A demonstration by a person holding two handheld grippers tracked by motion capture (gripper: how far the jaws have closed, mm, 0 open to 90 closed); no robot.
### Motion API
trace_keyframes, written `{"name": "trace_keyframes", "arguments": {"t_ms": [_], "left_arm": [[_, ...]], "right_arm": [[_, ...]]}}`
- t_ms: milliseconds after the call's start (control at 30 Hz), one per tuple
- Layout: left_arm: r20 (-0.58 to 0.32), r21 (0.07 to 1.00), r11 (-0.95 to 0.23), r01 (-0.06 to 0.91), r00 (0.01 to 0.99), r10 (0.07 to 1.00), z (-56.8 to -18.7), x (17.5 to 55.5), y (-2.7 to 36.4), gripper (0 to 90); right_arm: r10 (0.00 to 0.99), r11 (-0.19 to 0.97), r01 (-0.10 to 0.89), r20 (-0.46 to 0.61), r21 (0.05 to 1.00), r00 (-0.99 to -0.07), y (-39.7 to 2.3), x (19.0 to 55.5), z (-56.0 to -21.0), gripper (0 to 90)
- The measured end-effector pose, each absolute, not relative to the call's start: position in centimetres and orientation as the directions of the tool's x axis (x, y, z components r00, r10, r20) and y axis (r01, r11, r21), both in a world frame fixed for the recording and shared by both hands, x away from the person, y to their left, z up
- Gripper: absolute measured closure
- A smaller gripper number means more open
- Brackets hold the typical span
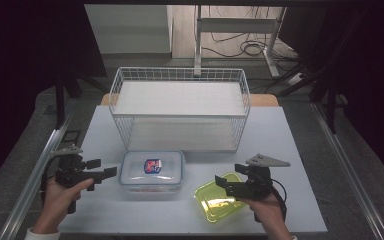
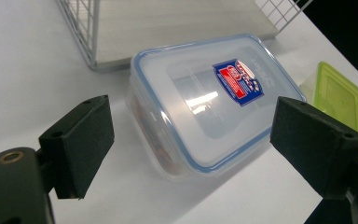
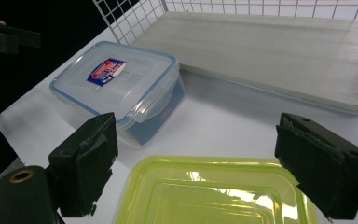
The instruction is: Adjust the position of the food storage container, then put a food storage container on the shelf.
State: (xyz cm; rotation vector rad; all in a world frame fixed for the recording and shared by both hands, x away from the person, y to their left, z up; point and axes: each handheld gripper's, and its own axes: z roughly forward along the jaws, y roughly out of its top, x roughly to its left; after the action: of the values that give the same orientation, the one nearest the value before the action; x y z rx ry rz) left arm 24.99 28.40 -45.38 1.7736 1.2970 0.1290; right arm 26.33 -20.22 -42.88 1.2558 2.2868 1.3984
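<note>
Just beside basket (image 1: pixel 180 107): clear container (image 1: pixel 152 171).

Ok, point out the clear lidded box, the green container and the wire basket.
clear lidded box (image 1: pixel 152 170), high view, on its lid
green container (image 3: pixel 214 196), right gripper view, on its top surface
wire basket (image 1: pixel 180 74), high view, on its back rim

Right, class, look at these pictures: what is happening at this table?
A person holds a gripper in each hand at a table. The left gripper, jaws open, sits beside the clear lidded container without touching it. The right gripper, also open, hovers over the yellow-green container. Behind them stands a white wire basket. Neither container is held.
</note>
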Motion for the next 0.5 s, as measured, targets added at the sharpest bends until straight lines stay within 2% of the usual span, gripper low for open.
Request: {"name": "trace_keyframes", "arguments": {"t_ms": [500], "left_arm": [[-0.361, 0.724, -0.054, 0.688, 0.445, 0.820, -45.1, 24.2, 27.0, 12.2]], "right_arm": [[0.730, 0.207, 0.589, 0.277, 0.781, -0.625, -20.0, 26.9, -43.1, 13.5]]}}
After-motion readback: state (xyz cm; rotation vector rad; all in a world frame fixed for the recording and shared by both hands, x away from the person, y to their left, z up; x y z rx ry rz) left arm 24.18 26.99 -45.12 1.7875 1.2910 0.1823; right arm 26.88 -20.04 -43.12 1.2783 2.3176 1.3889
